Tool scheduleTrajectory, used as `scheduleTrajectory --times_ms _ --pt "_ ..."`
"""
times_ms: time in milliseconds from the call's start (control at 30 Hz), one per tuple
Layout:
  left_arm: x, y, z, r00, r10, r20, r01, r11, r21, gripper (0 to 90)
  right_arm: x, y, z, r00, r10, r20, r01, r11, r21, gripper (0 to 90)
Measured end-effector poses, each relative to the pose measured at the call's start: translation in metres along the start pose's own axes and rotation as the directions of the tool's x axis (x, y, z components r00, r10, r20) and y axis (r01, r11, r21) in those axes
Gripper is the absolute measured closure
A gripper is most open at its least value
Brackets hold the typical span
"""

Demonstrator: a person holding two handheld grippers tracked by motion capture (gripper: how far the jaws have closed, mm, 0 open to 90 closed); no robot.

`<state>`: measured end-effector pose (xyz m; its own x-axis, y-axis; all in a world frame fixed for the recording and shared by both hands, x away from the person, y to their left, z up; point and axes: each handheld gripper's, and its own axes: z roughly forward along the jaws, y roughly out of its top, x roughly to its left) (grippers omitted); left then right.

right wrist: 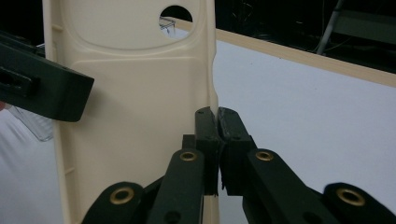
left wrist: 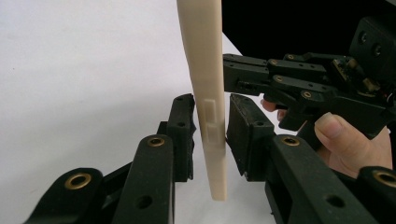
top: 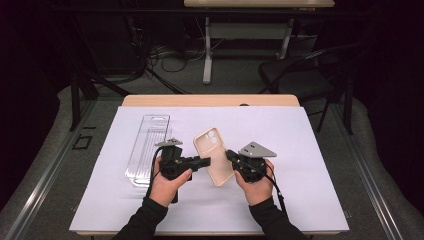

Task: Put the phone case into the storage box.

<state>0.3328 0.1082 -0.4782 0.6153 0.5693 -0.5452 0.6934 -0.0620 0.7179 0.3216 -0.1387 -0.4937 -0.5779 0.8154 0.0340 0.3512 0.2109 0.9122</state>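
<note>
A cream phone case point(top: 215, 155) is held upright above the white sheet, its camera cut-out at the far end. My right gripper point(top: 230, 155) is shut on the case's right long edge, and in the right gripper view the two pads point(right wrist: 217, 123) meet on that rim of the case point(right wrist: 135, 107). My left gripper point(top: 205, 161) comes in from the left. In the left gripper view the case point(left wrist: 205, 70) stands edge-on between the left gripper's point(left wrist: 211, 133) pads, with a thin gap on each side. The right gripper point(left wrist: 231, 72) shows behind it.
A clear plastic package point(top: 148, 147) lies on the white sheet point(top: 310, 165) to the left of my left hand. The wooden table edge point(top: 210, 100) runs along the far side. Beyond it stand a chair point(top: 295, 75) and a desk frame with cables.
</note>
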Motion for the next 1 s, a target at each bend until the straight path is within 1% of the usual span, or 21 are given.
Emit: scheduleTrajectory --times_ms 100,433,733,1000 --pt "-0.0004 -0.0003 0.0002 1.0 -0.004 0.001 0.004 1.0 -0.007 71.0 0.0003 -0.0015 0.0004 0.9996 0.025 -0.012 -0.025 1.0 -0.003 88.0" --pt "0.0005 -0.0004 -0.0007 0.9999 -0.015 -0.009 0.015 0.9997 -0.019 75.0 0.0038 -0.0031 0.0012 0.9996 0.019 -0.018 -0.019 1.0 -0.013 88.0" --pt "0.0021 -0.0005 -0.0009 0.9996 -0.026 -0.005 0.026 0.9994 -0.023 77.4 0.0051 -0.0032 0.0012 0.9997 0.016 -0.019 -0.016 1.0 -0.015 87.9" --pt "0.0044 -0.0003 -0.0019 0.9982 -0.06 0.009 0.06 0.998 -0.018 79.3 0.0065 -0.0038 0.0016 0.9996 0.018 -0.022 -0.019 1.0 -0.011 87.8"
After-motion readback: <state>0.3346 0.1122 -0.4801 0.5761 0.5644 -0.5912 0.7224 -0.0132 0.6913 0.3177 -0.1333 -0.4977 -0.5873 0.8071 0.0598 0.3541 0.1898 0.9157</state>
